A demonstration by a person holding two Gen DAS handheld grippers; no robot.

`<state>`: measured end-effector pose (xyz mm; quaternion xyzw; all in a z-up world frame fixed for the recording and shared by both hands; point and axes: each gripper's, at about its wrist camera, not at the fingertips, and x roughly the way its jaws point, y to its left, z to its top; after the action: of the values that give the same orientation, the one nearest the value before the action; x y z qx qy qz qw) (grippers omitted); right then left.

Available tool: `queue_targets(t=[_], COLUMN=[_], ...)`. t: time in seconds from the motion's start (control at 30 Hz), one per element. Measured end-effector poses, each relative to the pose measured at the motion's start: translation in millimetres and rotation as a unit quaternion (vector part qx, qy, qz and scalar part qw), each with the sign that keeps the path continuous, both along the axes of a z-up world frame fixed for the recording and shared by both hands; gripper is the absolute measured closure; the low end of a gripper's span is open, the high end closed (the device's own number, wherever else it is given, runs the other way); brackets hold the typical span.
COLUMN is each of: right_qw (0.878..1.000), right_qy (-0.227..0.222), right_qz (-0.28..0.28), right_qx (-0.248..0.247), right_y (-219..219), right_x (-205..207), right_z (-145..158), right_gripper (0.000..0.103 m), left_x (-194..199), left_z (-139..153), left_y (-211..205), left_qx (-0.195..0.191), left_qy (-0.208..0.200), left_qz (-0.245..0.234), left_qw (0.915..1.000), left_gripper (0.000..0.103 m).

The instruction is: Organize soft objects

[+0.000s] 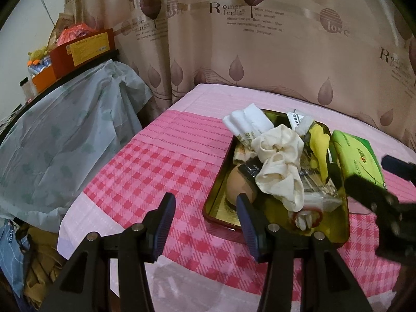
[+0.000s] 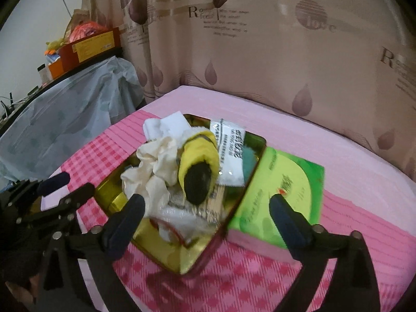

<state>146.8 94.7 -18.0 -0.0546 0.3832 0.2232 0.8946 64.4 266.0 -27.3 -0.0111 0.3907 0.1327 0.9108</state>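
Note:
A gold tin tray (image 1: 217,209) with a red outer rim lies on the pink checked bedspread. Piled in it are a crumpled cream cloth (image 1: 280,161), a white folded cloth (image 1: 247,119), a yellow and black soft item (image 2: 197,166), a printed white sachet (image 2: 231,145) and a beige egg-shaped thing (image 1: 238,182). A green tissue pack (image 2: 280,182) lies against the tray's right side. My left gripper (image 1: 205,202) is open and empty at the tray's near left corner. My right gripper (image 2: 206,202) stands wide open above the tray's near end, holding nothing.
A patterned curtain (image 1: 260,39) hangs behind the bed. At the left stands furniture under a pale plastic sheet (image 1: 65,130), with an orange box (image 1: 83,49) and clutter on top. The bedspread's left edge (image 1: 70,223) drops to clothes on the floor.

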Motion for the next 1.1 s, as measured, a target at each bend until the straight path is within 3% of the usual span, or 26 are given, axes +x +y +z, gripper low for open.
queue_targets(t=[0.3, 1.1], right_qw=[1.000, 0.999], right_qy=[0.006, 0.029], right_qz=[-0.020, -0.015], right_qx=[-0.009, -0.011], right_y=[-16.5, -13.0], right_x=[-31.5, -40.7], right_z=[-6.1, -15.8], right_gripper=[0.002, 0.001], left_x=[-1.2, -2.6], left_z=[0.3, -0.4], left_y=[-5.9, -9.6], left_qx=[0.008, 0.011], left_qy=[0.001, 0.004], left_qz=[-0.014, -0.020], left_qw=[0.9999, 0.9997], left_gripper=[0.053, 0.053])
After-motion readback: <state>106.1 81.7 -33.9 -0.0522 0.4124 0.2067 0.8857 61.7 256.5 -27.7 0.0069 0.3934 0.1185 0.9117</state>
